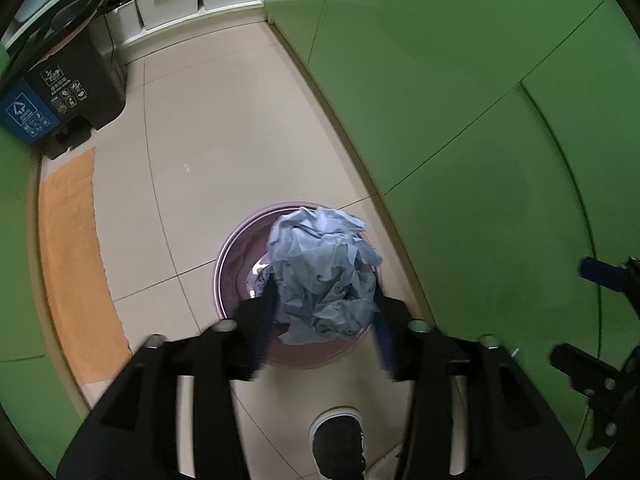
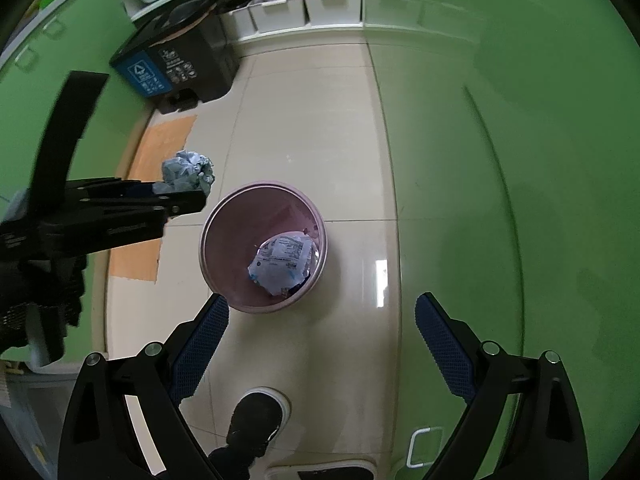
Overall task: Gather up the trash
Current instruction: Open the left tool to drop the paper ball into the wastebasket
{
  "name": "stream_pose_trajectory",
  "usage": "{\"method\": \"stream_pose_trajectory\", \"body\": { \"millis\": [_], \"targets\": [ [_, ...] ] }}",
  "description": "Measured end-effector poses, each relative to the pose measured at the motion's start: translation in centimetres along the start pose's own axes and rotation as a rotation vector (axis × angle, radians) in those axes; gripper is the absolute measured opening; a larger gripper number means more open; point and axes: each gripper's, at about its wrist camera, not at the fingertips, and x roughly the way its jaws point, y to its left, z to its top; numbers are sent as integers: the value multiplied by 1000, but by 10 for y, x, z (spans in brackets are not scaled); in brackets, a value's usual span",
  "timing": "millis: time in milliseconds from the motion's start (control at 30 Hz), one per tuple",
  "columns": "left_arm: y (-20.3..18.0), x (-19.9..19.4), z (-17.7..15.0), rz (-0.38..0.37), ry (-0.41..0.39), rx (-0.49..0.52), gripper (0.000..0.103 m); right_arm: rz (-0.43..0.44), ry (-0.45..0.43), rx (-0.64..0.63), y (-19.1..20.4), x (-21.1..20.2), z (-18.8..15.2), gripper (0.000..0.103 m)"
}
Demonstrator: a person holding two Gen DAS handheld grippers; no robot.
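A crumpled pale-blue paper wad (image 1: 320, 272) hangs between the blurred fingers of my left gripper (image 1: 324, 286), right above the round pink bin (image 1: 232, 248) on the floor. The jaws stand wide and the pads (image 1: 264, 320) flank the wad without squeezing it. In the right wrist view the same wad (image 2: 188, 172) sits at the tip of the left gripper (image 2: 192, 196), up and to the left of the bin (image 2: 208, 232). A white printed wrapper (image 2: 280, 260) lies in the bin. My right gripper (image 2: 320, 304) is open and empty, nearer than the bin, over bare tile.
Black and blue sorting bins (image 2: 176, 68) stand at the far left by white storage boxes (image 2: 280, 12). An orange mat (image 2: 160, 148) lies along the left wall. Green panels (image 1: 480, 120) close off the right side. A person's dark shoe (image 2: 256, 420) is below the grippers.
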Motion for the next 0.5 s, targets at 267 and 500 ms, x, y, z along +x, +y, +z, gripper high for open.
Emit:
{"method": "stream_pose_trajectory", "body": {
  "millis": [267,500],
  "targets": [
    [-2,-7,-2,1,25,-18,100,2,-24,32,2,-17,2,91],
    [-5,-90,2,28,-5,-26,100,23,-48,35,18,-73,15,91]
  ]
}}
